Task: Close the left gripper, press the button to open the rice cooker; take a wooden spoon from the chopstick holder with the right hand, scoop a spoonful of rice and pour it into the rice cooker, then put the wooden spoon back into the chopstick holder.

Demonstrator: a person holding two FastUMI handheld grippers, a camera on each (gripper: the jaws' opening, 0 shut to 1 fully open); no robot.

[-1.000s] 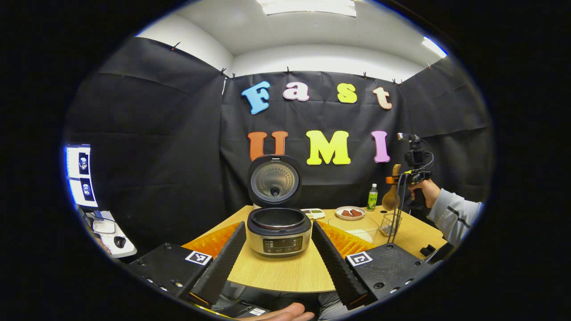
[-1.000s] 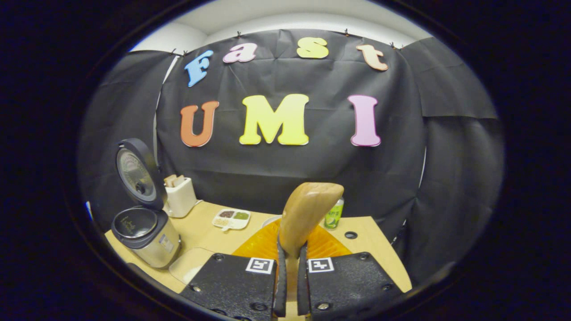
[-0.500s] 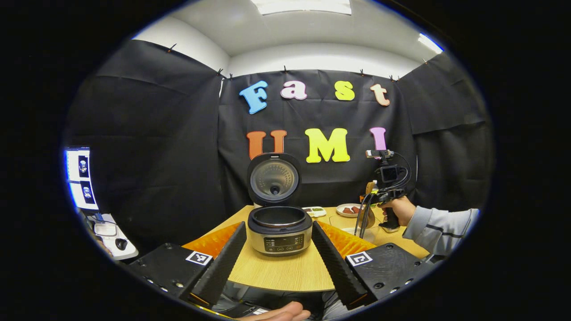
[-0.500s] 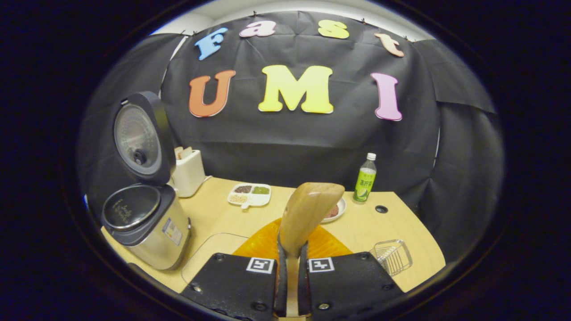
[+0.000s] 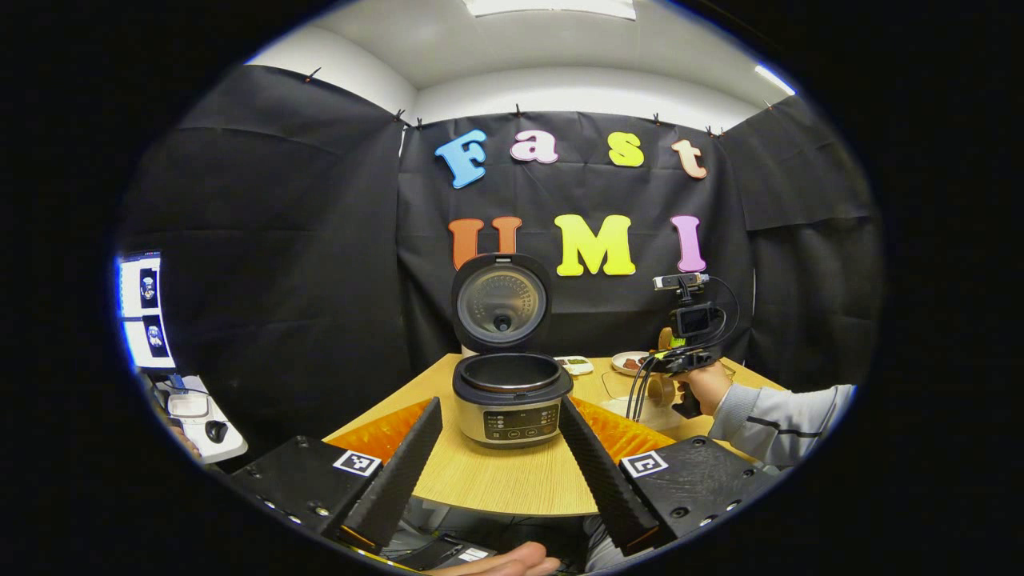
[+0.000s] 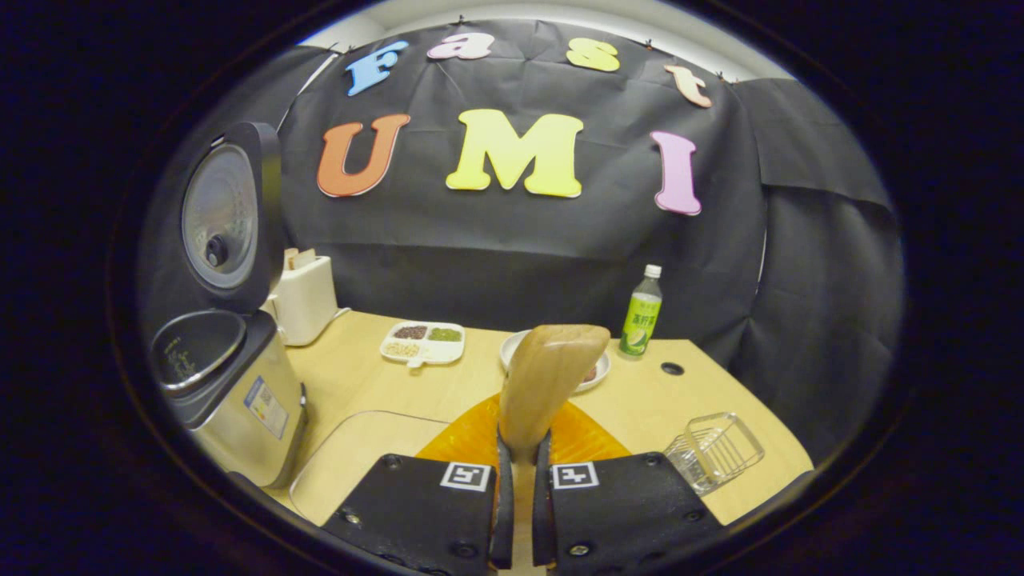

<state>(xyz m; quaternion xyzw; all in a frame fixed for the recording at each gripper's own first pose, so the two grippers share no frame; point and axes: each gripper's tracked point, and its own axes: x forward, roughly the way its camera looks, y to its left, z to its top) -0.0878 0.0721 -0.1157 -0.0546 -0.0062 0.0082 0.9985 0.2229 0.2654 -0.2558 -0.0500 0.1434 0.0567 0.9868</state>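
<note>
The rice cooker (image 5: 512, 392) stands open on the surface (image 5: 512, 480), the right gripper (image 6: 516, 480) jaws clenched on the wooden spoon (image 6: 550, 384), left gripper (image 5: 500, 448) released; scooping, pouring, returning remain.

I see a silver rice cooker (image 5: 512, 400) with a black rim and dark lid. The wooden spoon (image 6: 552, 384) is light brown. The table (image 6: 368, 384) has pale wood grain. A bottle (image 6: 640, 316) is green with a white cap. The sleeve (image 5: 780, 416) is grey with a dark stripe. The toaster (image 6: 304, 296) is cream white.
</note>
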